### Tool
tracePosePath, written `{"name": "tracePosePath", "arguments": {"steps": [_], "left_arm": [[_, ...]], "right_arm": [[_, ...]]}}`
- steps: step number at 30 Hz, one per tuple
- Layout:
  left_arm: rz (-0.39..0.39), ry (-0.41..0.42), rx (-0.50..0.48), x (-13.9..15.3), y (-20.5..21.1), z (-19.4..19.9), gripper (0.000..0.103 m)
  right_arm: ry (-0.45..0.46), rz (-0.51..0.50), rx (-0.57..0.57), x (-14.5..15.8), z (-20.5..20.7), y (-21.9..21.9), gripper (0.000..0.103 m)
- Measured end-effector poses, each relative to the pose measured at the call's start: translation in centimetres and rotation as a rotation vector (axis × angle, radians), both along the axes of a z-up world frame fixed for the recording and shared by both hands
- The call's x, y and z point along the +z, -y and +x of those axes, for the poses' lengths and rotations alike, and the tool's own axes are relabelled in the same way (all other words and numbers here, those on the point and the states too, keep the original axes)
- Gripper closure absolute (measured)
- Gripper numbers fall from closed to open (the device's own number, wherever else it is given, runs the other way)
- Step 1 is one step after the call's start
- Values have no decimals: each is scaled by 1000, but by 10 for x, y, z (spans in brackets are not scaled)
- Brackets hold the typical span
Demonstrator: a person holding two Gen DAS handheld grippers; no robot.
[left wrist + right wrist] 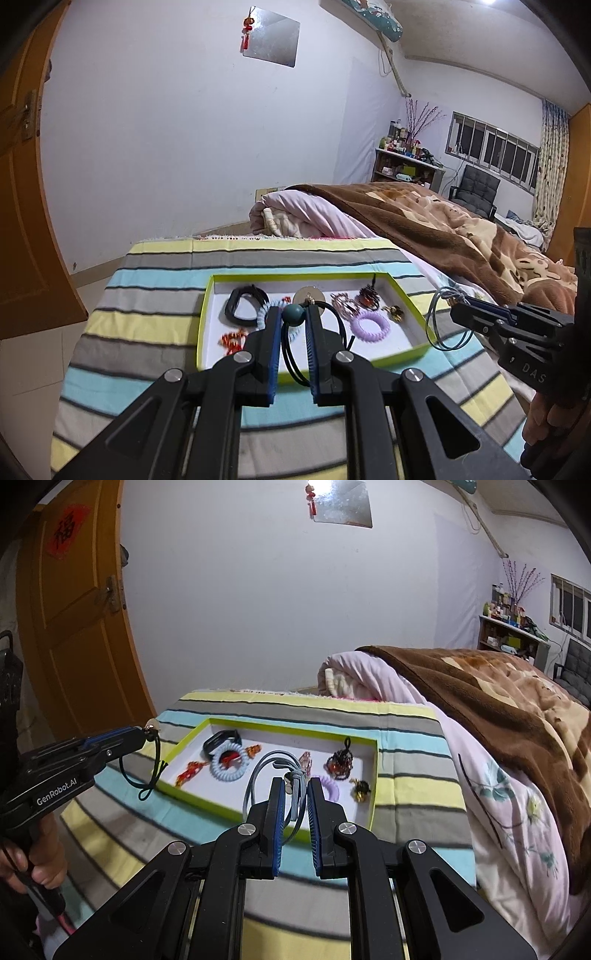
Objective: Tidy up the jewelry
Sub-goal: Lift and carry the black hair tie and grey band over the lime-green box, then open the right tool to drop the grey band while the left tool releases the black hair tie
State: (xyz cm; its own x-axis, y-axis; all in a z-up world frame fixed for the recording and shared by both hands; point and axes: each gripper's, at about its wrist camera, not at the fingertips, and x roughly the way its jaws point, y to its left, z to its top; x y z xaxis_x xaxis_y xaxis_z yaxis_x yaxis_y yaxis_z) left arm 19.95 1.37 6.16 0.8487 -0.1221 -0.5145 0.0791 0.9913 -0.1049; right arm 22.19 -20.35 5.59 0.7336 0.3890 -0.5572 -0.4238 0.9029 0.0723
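Observation:
A shallow green-rimmed tray point(207, 295) point(373, 775) lies on the striped cloth. In it are a black band point(242, 304), a pale blue spiral hair tie point(229, 764), a purple spiral hair tie point(370, 325), red bead pieces point(232, 339) and small charms point(338, 764). My left gripper point(293, 314) is shut on a black cord necklace with a teal bead point(293, 314), above the tray's near side. My right gripper point(296, 788) is shut on a grey-blue cord necklace point(258, 775), whose loop hangs over the tray; it also shows at the tray's right in the left wrist view point(439, 325).
The striped cloth point(155, 295) covers a raised surface beside a bed with a brown blanket point(443, 229) and pink quilt point(480, 775). An orange door point(74, 609) stands at the left. A shelf of bottles point(402, 147) and a chair point(476, 184) are far behind.

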Motion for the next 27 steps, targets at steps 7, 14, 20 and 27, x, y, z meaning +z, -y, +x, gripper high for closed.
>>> {"name": "tracePosePath", "arguments": {"steps": [7,14,20,27], "left_arm": [[10,-17,-17,-11,-1,34,90],[7,-71,-20,-35,0,62,90],[12,-132,-40,-56,2,73,89],[15,-177,-56,-70,4,78,89]], "right_arm": [[-28,-23,-5,-16,35,-9,91],[-100,-42,-16,-47,68,-13,91],[-167,-64,-19,-70,82,-15,91],[-199,-83,-12,-80,86,-20,90]]}}
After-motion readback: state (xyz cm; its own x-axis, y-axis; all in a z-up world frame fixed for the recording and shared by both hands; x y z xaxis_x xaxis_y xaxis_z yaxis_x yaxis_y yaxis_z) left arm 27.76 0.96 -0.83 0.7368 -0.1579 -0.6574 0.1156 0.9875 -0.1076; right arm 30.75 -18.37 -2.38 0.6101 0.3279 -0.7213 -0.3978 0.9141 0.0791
